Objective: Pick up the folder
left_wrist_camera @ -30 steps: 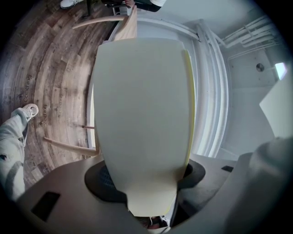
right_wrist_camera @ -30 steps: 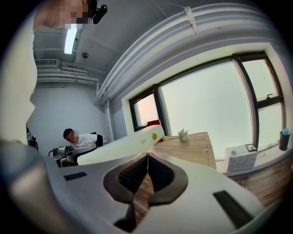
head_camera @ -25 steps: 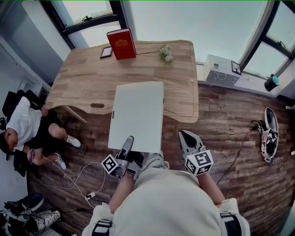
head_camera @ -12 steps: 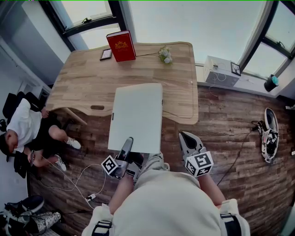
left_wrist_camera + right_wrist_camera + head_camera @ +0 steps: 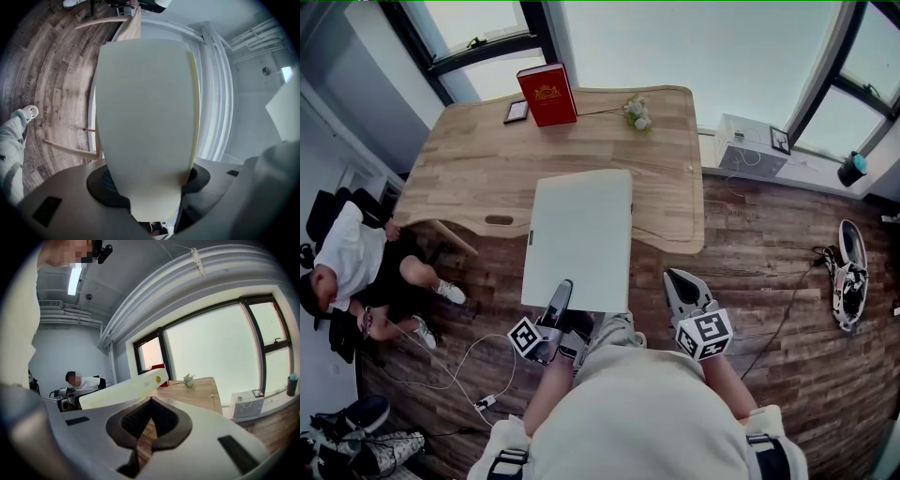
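The folder (image 5: 577, 239) is a pale, flat rectangle held out level above the near edge of the wooden desk (image 5: 478, 159). My left gripper (image 5: 558, 298) is shut on the middle of its near edge. In the left gripper view the folder (image 5: 145, 117) fills the middle and runs down between the jaws of the left gripper (image 5: 151, 190). To the folder's right, my right gripper (image 5: 680, 281) hangs apart from it, shut with nothing in it. In the right gripper view the right gripper (image 5: 150, 401) shows its jaws meeting, and the folder (image 5: 124, 393) appears edge-on at the left.
A red book (image 5: 547, 92) stands at the desk's far edge, beside a small dark frame (image 5: 516, 109) and a sprig of white flowers (image 5: 637, 110). A person (image 5: 352, 258) sits on the floor at left. A white box (image 5: 748, 142) and cables (image 5: 787, 309) lie at right.
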Tool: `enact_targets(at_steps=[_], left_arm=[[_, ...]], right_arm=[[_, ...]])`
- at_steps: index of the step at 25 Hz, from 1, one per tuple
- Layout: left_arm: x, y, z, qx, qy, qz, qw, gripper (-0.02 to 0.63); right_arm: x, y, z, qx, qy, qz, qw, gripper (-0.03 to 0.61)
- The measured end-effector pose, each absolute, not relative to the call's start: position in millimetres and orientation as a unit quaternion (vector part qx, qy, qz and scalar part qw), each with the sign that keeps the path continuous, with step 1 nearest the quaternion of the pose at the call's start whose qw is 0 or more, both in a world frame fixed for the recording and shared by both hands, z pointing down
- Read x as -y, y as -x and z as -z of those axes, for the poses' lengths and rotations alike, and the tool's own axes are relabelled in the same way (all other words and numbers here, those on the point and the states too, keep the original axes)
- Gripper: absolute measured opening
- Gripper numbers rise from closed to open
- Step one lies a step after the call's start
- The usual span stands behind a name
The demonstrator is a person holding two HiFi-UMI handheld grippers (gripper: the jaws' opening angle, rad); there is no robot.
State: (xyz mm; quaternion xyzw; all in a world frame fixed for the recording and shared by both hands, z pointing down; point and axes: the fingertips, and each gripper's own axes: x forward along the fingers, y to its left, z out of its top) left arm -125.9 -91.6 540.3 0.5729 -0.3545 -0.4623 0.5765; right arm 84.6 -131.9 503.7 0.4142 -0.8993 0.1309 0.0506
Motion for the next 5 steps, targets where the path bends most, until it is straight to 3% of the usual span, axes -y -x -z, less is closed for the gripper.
enact_targets(at_steps=[5], left_arm=[[93.9, 126.9, -540.0, 0.354, -0.573, 0.463, 0.577, 0.290]], right_arm=[[134.0, -82.1, -503.9, 0.899, -0.415, -0.131, 0.050, 0.018]])
